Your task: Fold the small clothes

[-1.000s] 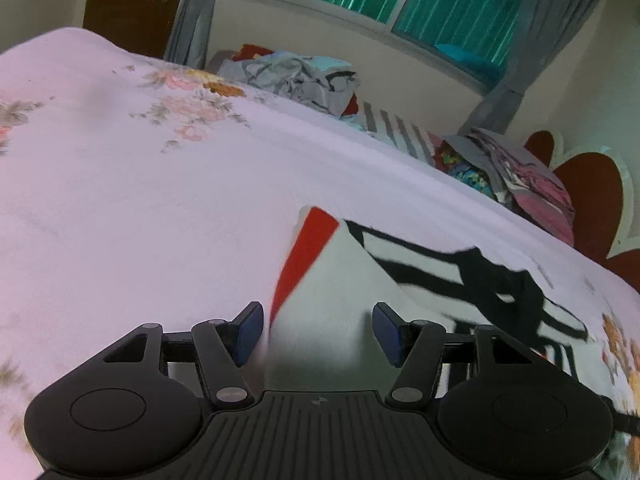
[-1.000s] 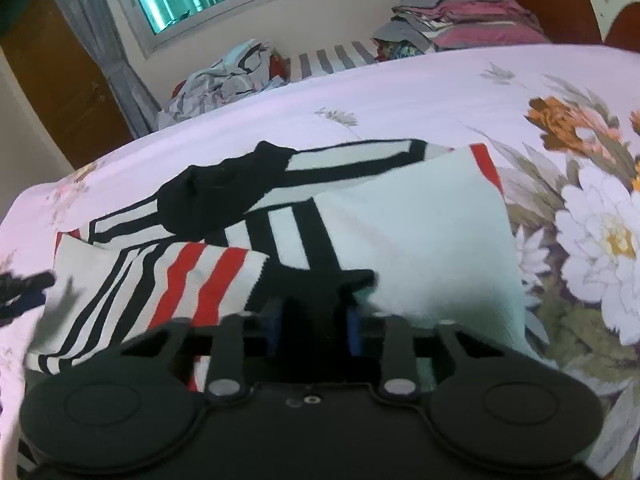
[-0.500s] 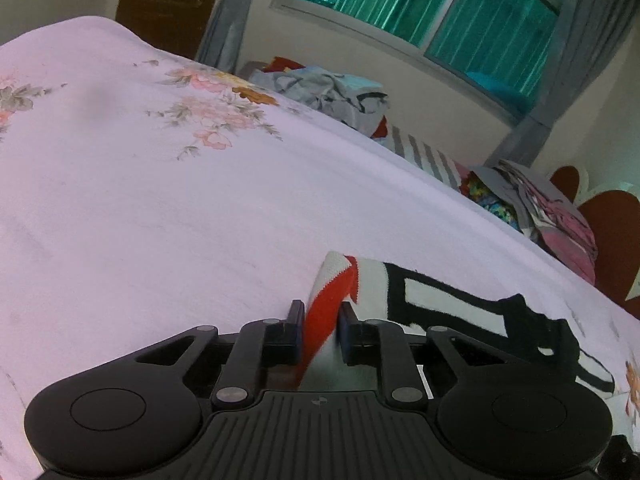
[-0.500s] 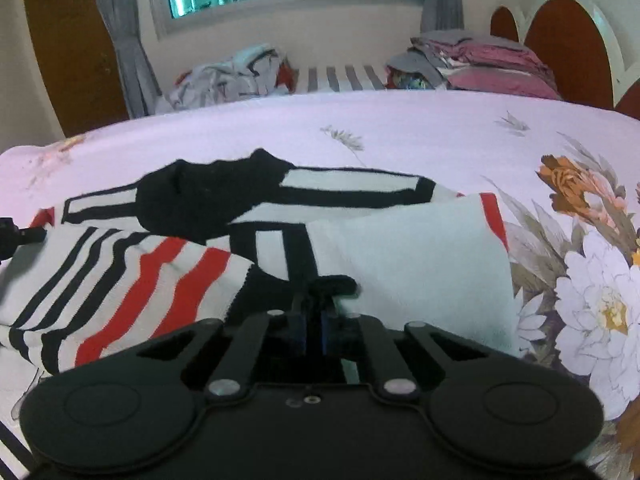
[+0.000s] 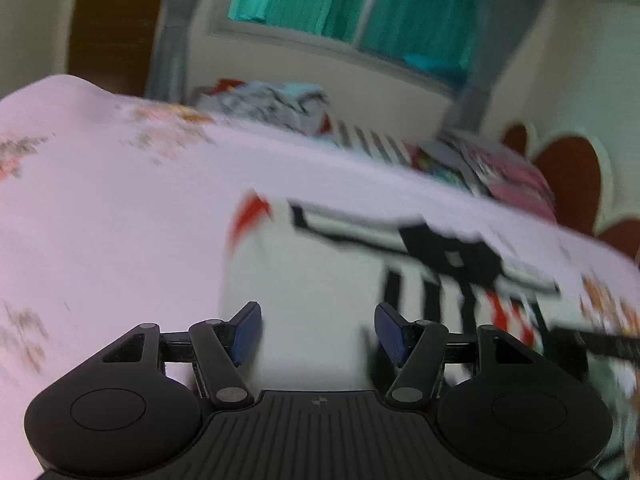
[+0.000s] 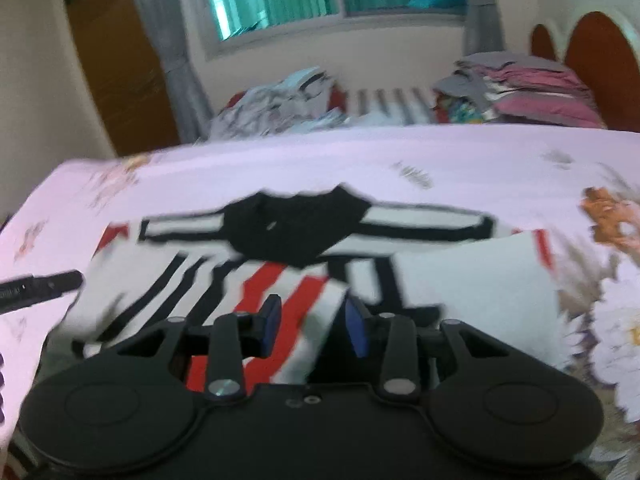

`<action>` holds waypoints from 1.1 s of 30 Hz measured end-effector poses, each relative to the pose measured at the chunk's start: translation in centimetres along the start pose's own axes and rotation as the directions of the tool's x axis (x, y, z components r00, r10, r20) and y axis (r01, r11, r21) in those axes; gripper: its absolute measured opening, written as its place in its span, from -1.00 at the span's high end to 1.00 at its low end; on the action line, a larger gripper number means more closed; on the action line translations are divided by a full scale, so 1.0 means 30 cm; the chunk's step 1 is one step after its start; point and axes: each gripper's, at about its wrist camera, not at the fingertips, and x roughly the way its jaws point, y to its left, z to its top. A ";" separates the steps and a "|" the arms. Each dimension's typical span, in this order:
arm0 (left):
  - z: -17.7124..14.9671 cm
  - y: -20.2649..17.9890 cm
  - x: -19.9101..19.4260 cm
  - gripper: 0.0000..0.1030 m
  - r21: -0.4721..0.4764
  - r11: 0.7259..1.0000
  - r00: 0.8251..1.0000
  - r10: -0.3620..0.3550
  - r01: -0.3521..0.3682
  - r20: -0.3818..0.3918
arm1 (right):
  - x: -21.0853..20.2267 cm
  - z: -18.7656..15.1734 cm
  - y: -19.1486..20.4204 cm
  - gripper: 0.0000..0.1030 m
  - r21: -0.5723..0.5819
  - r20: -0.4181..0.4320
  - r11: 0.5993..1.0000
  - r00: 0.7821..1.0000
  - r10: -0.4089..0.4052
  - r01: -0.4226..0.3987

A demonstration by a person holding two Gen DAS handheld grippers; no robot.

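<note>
Left wrist view shows my left hand-held gripper with its blue pads apart and opening, hanging over the plain white folded flap of the small white knit top with black and red stripes; the cloth lies between the pads but neither pad presses on it. That top lies spread on the pink floral bedsheet, black collar toward the far side.

From the right wrist view, my right hand-held gripper is opening too, pads a little apart with the red-striped folded sleeve between them, no pinch that I can make out. Both frames are smeared, so fine contact is hard to judge.

I read this step as letting go after turning the two sides inward. To do it well, I would let the jaws spread fully before lifting, so no knit snags on a pad and drags the fold open. I would lift clear without sliding sideways, then check that both flaps lie flat and even. The bottom hem fold looks not yet done.
</note>
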 end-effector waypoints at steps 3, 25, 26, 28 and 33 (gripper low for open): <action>-0.069 0.001 0.017 -0.19 0.045 0.999 1.000 0.014 -0.014 -0.018 | 0.022 -0.037 0.014 0.34 -0.049 -0.054 0.998 0.998 -0.029 0.027; -0.226 -0.248 -0.169 -0.19 0.056 0.988 0.984 -0.136 0.143 -0.116 | -0.176 -0.217 0.094 0.34 -0.077 -0.112 0.994 0.991 0.074 -0.082; -0.244 -0.245 -0.170 -0.19 0.058 0.989 0.983 -0.127 0.135 -0.132 | -0.181 -0.229 0.096 0.36 -0.081 -0.119 0.993 0.990 0.074 -0.084; -0.282 -0.225 -0.175 -0.19 0.068 0.992 0.983 -0.095 0.107 -0.160 | -0.187 -0.256 0.095 0.40 -0.094 -0.141 0.992 0.987 0.072 -0.086; -0.340 -0.148 -0.275 -0.19 0.108 0.993 0.989 -0.037 0.053 -0.142 | -0.228 -0.329 0.049 0.45 -0.151 -0.162 0.988 0.987 0.014 -0.039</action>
